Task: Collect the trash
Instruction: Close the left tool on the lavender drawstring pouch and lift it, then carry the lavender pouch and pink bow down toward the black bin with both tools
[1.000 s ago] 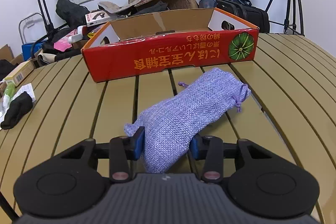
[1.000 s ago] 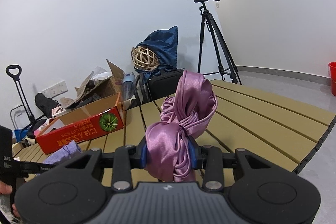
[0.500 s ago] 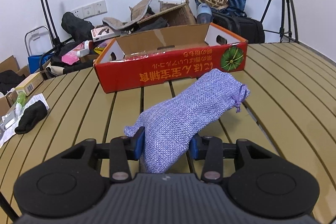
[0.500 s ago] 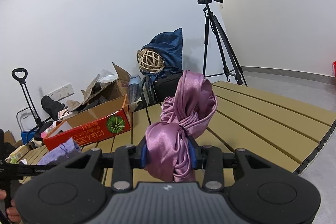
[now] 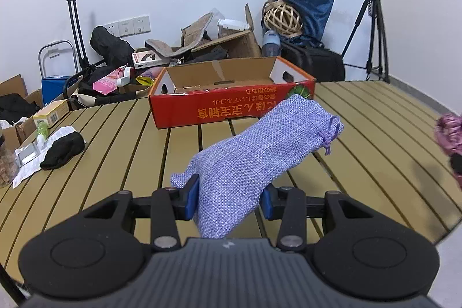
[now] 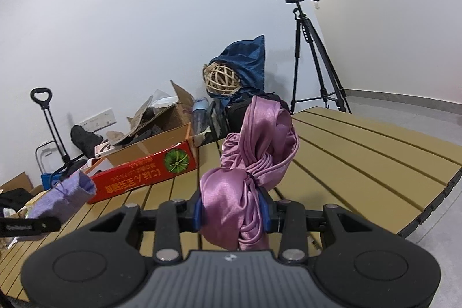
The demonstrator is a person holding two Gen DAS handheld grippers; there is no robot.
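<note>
My left gripper (image 5: 229, 199) is shut on a lilac woven drawstring pouch (image 5: 260, 155), held clear above the slatted table (image 5: 115, 140). The pouch (image 6: 62, 197) also shows at the left of the right wrist view. My right gripper (image 6: 232, 211) is shut on a knotted pink satin cloth (image 6: 251, 163), lifted over the table's right part; that cloth (image 5: 449, 134) peeks in at the right edge of the left wrist view. An open red cardboard box (image 5: 231, 100) stands at the table's far side, its inside mostly hidden by its near wall.
On the table's left lie a black cloth (image 5: 63, 149), white papers (image 5: 31, 163) and a small yellow box (image 5: 52, 113). Beyond the table are piled cartons, bags, a wicker ball (image 5: 283, 16), a hand trolley (image 5: 72, 19) and a camera tripod (image 6: 311, 54).
The left gripper has pulled back and risen with the pouch, so the red box looks smaller and farther. The right gripper keeps nearly still with the pink cloth.
</note>
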